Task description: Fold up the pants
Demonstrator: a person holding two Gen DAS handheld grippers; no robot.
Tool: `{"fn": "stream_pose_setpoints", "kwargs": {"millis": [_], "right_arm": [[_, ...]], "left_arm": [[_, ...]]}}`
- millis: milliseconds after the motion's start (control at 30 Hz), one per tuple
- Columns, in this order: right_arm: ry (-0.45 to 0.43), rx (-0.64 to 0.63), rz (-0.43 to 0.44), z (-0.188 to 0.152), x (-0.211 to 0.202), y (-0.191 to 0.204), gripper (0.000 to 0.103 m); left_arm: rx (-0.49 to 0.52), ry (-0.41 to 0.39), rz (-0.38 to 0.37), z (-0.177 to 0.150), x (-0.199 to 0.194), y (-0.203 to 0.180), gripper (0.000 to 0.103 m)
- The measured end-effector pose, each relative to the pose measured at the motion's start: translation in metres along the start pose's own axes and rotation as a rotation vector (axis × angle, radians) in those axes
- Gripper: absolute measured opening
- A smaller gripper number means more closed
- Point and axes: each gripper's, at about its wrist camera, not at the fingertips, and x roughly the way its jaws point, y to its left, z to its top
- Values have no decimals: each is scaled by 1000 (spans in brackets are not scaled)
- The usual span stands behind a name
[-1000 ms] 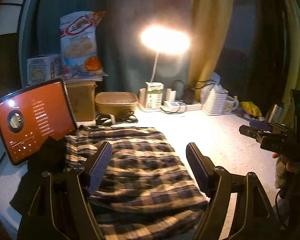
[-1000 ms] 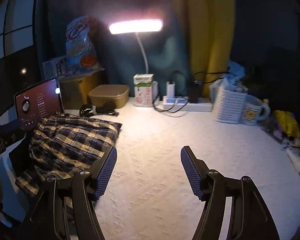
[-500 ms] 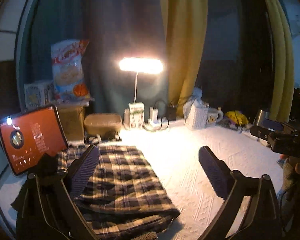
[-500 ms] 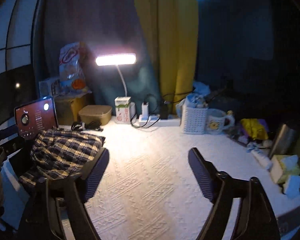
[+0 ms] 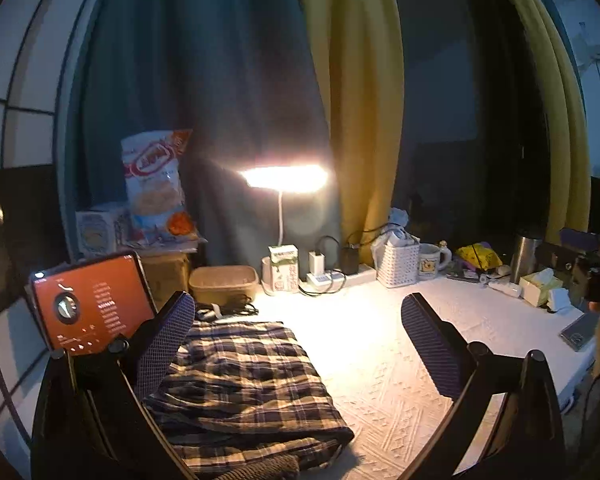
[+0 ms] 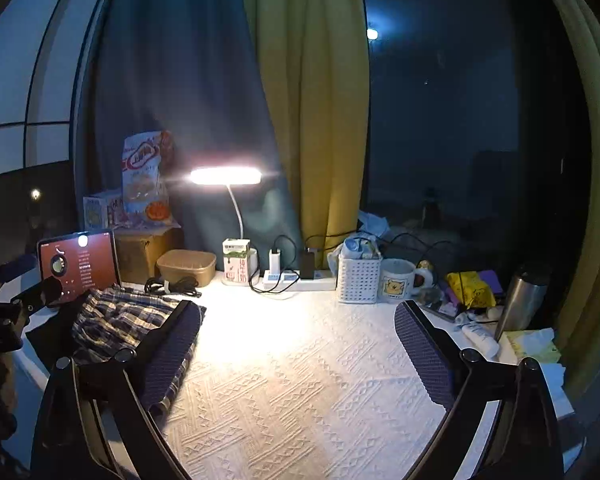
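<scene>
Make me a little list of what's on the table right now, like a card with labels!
pants: plaid pants, folded in a pile on the white textured tablecloth
left tool: left tool, open, holding nothing, above the pants
right tool: right tool, open, holding nothing, over bare cloth
light: desk lamp, switched on
screen: tablet, lit red, propped beside the pants
back row: milk carton, power strip, white basket, mug
right edge: steel tumbler

Folded dark plaid fabric pants point(image 5: 244, 392) lie at the white textured table's point(image 5: 380, 364) left edge, apparently untouched beneath the wide-apart black left gripper point(image 5: 296, 344).
</scene>
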Motion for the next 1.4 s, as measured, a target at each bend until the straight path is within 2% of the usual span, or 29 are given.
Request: {"fn": "stream_pose_setpoints", "kwargs": {"millis": [500, 1400], "right_arm": [[25, -14, 14, -3, 10, 12, 100], [33, -17, 17, -5, 15, 15, 100]], "left_arm": [[-24, 9, 23, -7, 0, 12, 102], [-36, 11, 20, -7, 0, 14, 102]]}}
